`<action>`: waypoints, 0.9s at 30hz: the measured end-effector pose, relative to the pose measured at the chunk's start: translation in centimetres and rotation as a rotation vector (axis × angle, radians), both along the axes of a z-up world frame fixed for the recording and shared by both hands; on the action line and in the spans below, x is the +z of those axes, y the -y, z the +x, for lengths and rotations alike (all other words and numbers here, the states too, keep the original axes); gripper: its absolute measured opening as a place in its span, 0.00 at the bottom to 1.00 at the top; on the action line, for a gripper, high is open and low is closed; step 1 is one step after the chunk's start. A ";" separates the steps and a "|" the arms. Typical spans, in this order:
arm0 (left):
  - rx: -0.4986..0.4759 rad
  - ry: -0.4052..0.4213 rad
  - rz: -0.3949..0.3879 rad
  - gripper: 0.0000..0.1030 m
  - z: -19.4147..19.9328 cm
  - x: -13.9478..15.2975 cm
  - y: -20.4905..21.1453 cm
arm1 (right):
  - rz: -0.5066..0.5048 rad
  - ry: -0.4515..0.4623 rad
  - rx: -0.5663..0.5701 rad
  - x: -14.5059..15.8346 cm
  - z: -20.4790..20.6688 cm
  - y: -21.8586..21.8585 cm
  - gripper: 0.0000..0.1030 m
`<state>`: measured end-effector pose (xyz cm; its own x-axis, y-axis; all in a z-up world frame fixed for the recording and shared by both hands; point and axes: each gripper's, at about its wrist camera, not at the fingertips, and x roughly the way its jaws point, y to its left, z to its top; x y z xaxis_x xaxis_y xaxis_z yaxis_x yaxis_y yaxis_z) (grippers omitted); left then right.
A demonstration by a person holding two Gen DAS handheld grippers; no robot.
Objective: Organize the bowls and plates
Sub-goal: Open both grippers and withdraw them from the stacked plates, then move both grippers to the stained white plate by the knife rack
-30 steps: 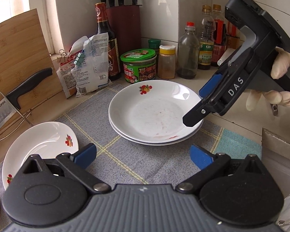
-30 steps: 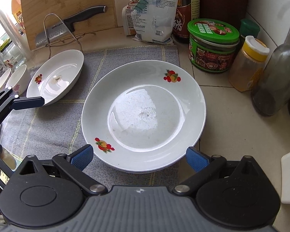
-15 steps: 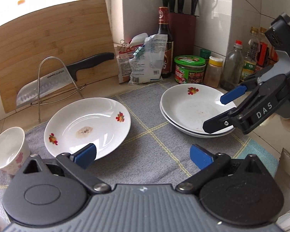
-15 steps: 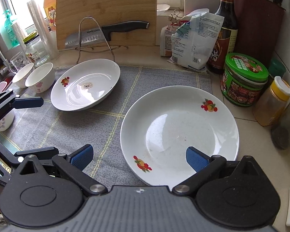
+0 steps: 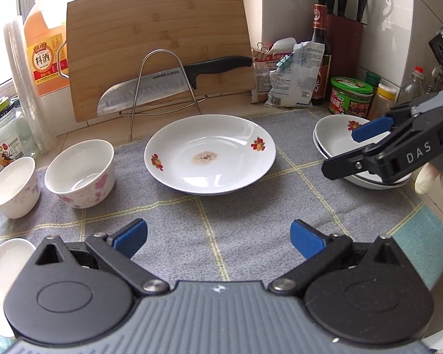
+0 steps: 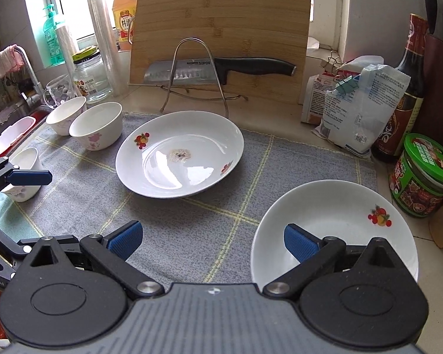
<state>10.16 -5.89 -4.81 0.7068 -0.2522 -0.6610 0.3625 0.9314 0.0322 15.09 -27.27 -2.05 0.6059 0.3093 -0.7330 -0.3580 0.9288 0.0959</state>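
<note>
Left wrist view has swung further left since 0.5 s ago: the single plate (image 5: pixel 210 155), then at 9 o'clock, now sits dead centre at 12 o'clock, and the stacked plates (image 5: pixel 336 135) have slid out to 3 o'clock behind the right gripper (image 5: pixel 344 147). Two bowls (image 5: pixel 80 174) plus a third at 8 o'clock are now in frame, against one before. Left gripper (image 5: pixel 218 236) hovers over the grey mat (image 5: pixel 245 230), jaws spread wide, nothing between them. Right gripper likewise wide apart and empty; in the right wrist view (image 6: pixel 211 237) the stack has dropped from centre to 4 o'clock, partly under its right finger. Single plate: white, shallow, two red fruit decals on the rim, brownish residue spot in the middle, flat on the mat in front of the knife rack (image 5: pixel 162 88).
</note>
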 end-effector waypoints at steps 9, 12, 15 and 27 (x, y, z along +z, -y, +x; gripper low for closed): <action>-0.013 -0.057 0.002 1.00 3.4 -3.3 -1.2 | -0.027 -0.008 -0.033 0.3 0.4 -2.8 1.00; -0.024 -0.068 0.003 0.99 4.5 -4.4 -1.2 | -0.052 -0.026 -0.065 0.2 0.8 -3.4 1.00; -0.041 -0.063 0.021 0.99 5.4 -5.0 -0.8 | -0.077 -0.036 -0.094 0.2 0.8 -3.9 1.00; -0.095 -0.072 0.004 1.00 8.8 -6.3 0.7 | -0.092 -0.062 -0.129 1.0 2.0 -4.4 1.00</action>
